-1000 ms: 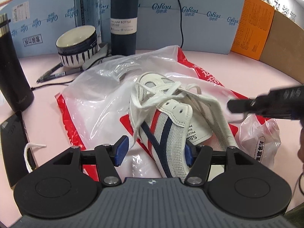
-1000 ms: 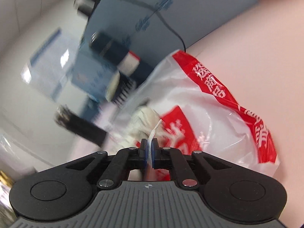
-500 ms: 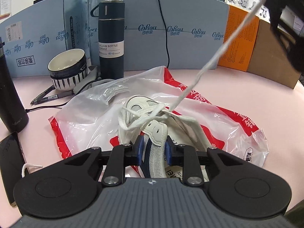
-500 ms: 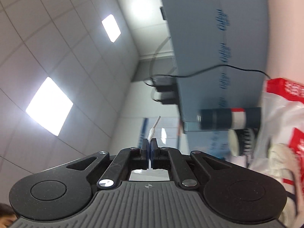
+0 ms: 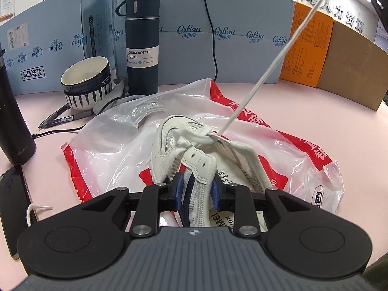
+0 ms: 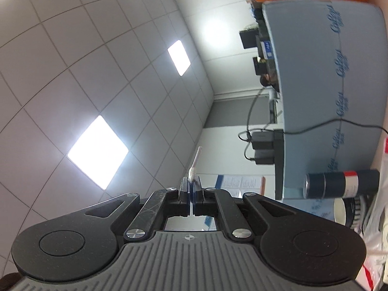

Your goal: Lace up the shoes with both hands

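Overhead ceiling (image 6: 97, 48), right tongs (image 6: 191, 186) pinching lace (image 6: 192, 174)

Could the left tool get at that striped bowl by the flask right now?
Probably not as things stand: the left tool is clamped on the shoe, steadying it. The path to the striped bowl looks open over bare table, but it must let go first.

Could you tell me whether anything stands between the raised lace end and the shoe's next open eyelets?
Nothing visible does. The lace runs taut through open air from the shoe up to the right gripper, shut on its tip. The left gripper clamps the shoe's side below the open eyelets, clear of them.
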`<action>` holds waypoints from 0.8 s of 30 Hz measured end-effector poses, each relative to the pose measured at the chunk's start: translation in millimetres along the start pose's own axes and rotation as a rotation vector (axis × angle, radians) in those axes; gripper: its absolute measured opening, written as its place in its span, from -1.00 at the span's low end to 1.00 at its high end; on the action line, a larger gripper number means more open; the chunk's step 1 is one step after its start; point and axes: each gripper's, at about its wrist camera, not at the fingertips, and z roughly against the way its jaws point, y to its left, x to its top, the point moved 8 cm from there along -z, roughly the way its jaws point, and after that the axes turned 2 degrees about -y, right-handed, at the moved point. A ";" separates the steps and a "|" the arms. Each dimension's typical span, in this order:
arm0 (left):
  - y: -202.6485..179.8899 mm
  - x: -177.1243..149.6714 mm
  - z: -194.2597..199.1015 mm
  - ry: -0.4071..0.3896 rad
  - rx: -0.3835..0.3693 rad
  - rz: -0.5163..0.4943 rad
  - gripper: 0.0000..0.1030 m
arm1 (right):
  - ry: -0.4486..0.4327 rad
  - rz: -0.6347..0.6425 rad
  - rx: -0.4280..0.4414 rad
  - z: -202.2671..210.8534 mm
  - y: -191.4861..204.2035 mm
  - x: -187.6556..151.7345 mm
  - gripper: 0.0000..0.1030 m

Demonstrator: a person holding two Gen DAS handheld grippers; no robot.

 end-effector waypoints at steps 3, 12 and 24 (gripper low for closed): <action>0.9 -0.6 -0.4 0.004 0.003 0.000 -0.56 | -0.015 0.034 0.018 0.1 11.7 8.1 -0.95; 2.9 -2.0 -0.7 0.011 0.004 0.008 -0.55 | -0.054 0.084 0.008 3.1 21.9 22.3 -0.95; 11.5 -1.7 20.9 -0.026 -0.022 -0.003 -0.15 | -0.529 0.502 -0.417 79.6 39.5 81.1 0.51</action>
